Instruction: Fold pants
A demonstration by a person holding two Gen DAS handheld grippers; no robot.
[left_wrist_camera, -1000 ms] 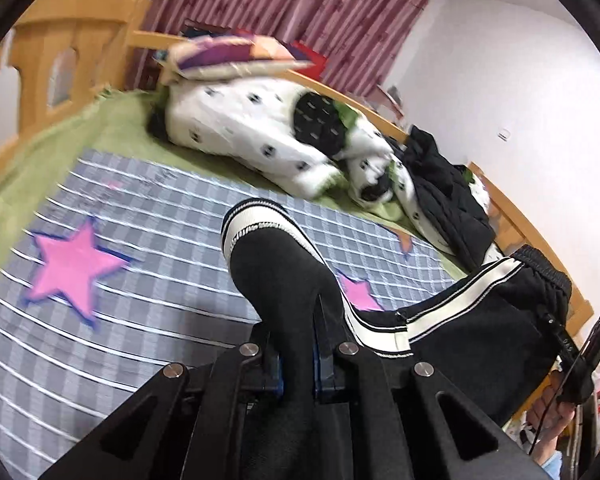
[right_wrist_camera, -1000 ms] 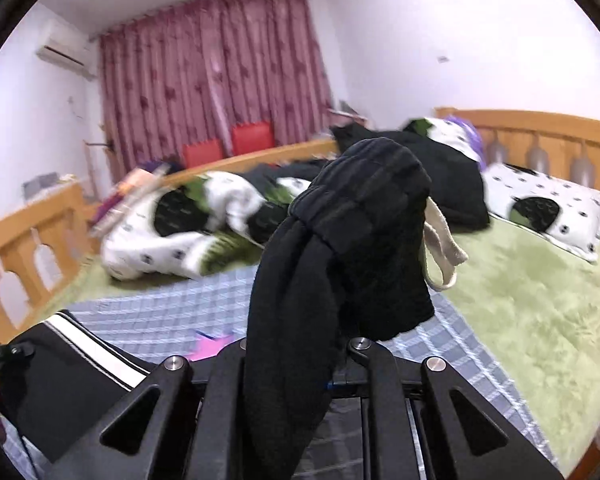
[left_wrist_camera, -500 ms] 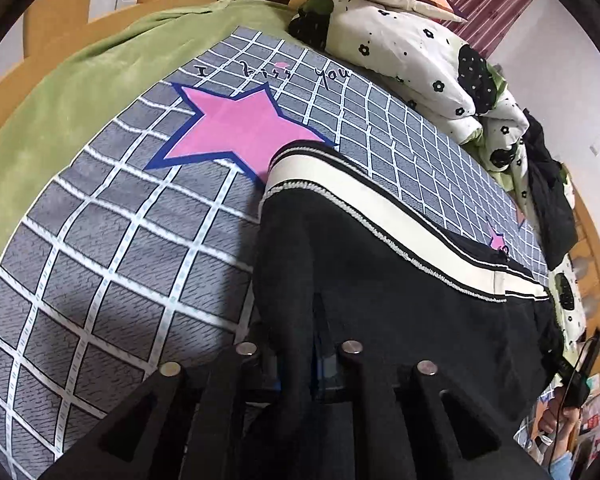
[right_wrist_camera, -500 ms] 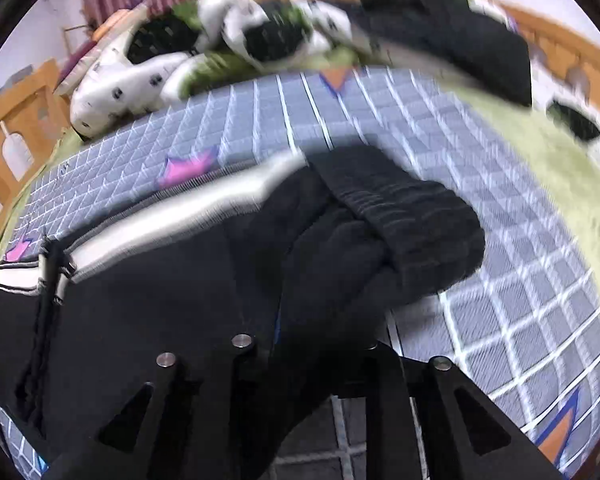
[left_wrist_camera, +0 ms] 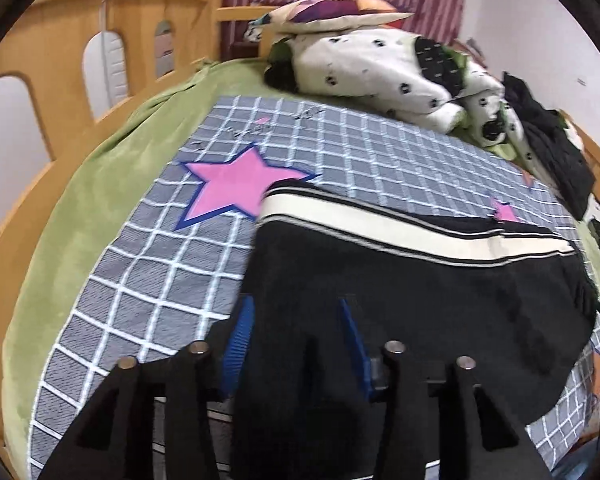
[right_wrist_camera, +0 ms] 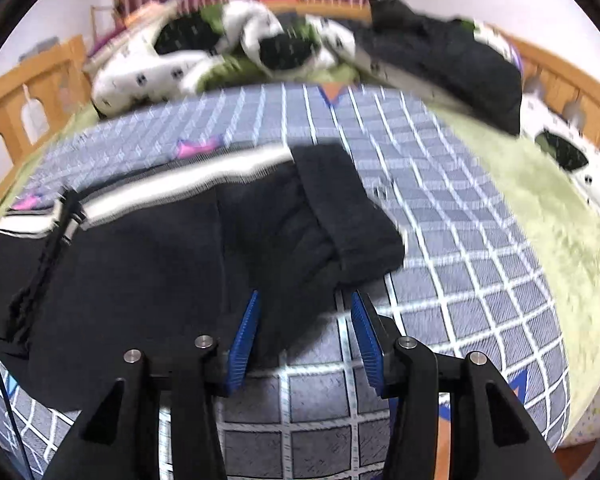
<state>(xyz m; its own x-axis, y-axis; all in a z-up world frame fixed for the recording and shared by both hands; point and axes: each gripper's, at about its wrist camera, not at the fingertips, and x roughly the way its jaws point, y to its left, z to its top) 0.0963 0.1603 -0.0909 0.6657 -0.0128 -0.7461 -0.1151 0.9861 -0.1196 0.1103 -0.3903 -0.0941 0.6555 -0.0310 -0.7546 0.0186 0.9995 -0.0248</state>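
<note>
Your left claw [left_wrist_camera: 296, 320] has just been opening and now stands partly spread, its blue pads [left_wrist_camera: 239, 336] off the cloth though the black pants [left_wrist_camera: 420, 292] still lie between them, spreading ahead and to the right on the grey checked blanket [left_wrist_camera: 148, 280] of the bed. Your right claw [right_wrist_camera: 306, 320] has likewise just been opening and grips nothing. The pants' dark edge [right_wrist_camera: 292, 280] sits loose between its pads, the ribbed waistband [right_wrist_camera: 352, 212] just ahead, the striped leg [right_wrist_camera: 180, 184] off to its left.
</note>
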